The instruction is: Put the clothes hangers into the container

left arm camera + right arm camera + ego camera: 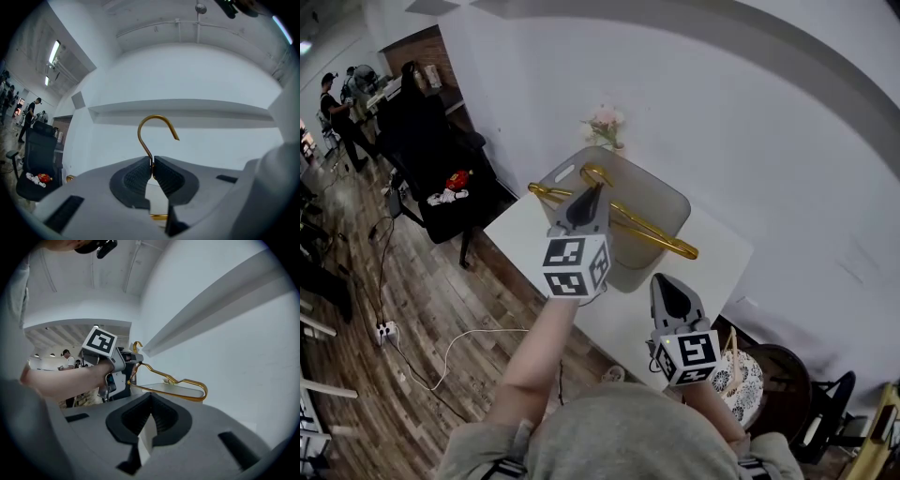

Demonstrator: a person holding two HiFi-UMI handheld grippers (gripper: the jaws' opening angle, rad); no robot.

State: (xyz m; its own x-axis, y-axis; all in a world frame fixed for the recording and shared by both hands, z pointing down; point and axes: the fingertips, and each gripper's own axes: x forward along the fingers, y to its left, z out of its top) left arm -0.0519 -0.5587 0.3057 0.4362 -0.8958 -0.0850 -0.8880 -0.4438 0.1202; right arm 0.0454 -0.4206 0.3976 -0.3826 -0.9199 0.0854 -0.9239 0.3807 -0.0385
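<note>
Gripping: left tongs [152, 169] clamped on gold hanger [156, 116] neck, over container [667, 199] | right tongs [150, 399] closed together, empty

The left forearm [536, 352] reaches bare toward twelve o'clock in the head view, with the wrist straight; the left gripper [591, 195] points level, its jaws pinched tight on the thin neck of a hanger [652, 232]; the right gripper [667, 281] sits at its four o'clock, nearer the body; it is also level, aimed toward eleven o'clock, its jaws pressed together with nothing between them.
</note>
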